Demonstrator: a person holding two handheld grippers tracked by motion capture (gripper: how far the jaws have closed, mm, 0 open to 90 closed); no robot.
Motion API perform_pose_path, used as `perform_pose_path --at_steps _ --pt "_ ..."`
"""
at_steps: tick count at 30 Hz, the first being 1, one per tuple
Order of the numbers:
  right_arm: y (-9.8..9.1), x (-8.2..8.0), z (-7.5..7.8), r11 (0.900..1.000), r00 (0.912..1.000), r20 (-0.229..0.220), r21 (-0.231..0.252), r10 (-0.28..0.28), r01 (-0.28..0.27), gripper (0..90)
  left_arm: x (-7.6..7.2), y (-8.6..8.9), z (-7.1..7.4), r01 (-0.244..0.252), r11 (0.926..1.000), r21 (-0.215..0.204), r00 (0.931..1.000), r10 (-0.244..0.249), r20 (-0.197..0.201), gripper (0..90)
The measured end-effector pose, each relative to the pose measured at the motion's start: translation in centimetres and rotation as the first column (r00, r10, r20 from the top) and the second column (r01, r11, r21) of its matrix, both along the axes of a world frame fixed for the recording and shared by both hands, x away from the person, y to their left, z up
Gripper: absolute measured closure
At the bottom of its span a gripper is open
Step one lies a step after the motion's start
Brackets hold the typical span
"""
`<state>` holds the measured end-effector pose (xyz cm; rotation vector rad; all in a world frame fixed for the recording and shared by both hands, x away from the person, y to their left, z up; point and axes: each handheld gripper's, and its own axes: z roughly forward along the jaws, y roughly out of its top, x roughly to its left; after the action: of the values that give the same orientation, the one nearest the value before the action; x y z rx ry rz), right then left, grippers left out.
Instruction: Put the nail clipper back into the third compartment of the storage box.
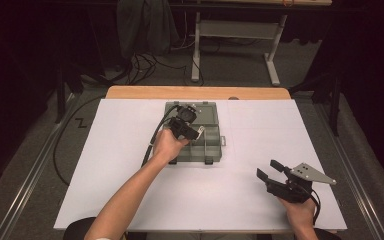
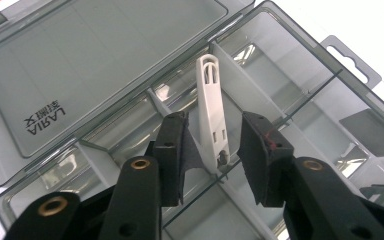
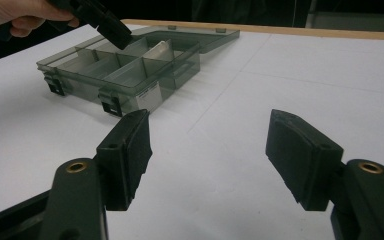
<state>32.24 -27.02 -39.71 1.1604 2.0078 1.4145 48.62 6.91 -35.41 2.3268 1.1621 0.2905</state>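
A smoky transparent compartment box (image 1: 215, 150) lies open at the middle of the table, its lid (image 2: 80, 60) folded flat at the far side. My left gripper (image 1: 192, 131) hangs over the box's compartments. In the left gripper view a slim white plastic piece (image 2: 211, 100) stands tilted against a divider between the jaws of my left gripper (image 2: 212, 150); the pads stand apart from it on both sides. My right gripper (image 1: 268, 168) rests low at the front right, open and holding nothing. The right gripper view shows my right gripper (image 3: 210, 150) pointing at the box (image 3: 125, 70).
A white sheet (image 1: 130, 190) covers the table, with a wooden edge (image 1: 195, 92) at the far side. The left gripper's cable (image 1: 152, 140) trails off the left of the box. Beyond the table stand a desk frame (image 1: 272, 65) and loose floor cables.
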Motion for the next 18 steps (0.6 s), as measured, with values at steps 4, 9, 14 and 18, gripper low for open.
perform_pose_path --at_steps 4,9,14,18 --pt "0.0 0.0 0.0 1.0 1.0 -0.003 -0.001 0.0 0.0 36.1 -0.2 0.4 0.1 -0.003 1.0 -0.003 1.0 0.003 0.004 59.5" --pt "0.0 0.0 0.0 1.0 1.0 0.0 -0.003 -0.001 0.001 36.1 -0.4 0.8 0.3 -0.012 0.9998 -0.013 0.9998 0.012 0.017 56.1" --pt "0.0 0.0 0.0 1.0 1.0 -0.001 -0.002 -0.001 0.001 36.1 -0.7 1.1 0.3 -0.013 0.9998 -0.014 0.9997 0.013 0.021 53.2" --pt "0.1 0.0 0.0 1.0 1.0 -0.004 -0.001 -0.003 0.003 36.1 -0.9 1.3 0.4 -0.016 0.9997 -0.018 0.9995 0.016 0.027 52.0"
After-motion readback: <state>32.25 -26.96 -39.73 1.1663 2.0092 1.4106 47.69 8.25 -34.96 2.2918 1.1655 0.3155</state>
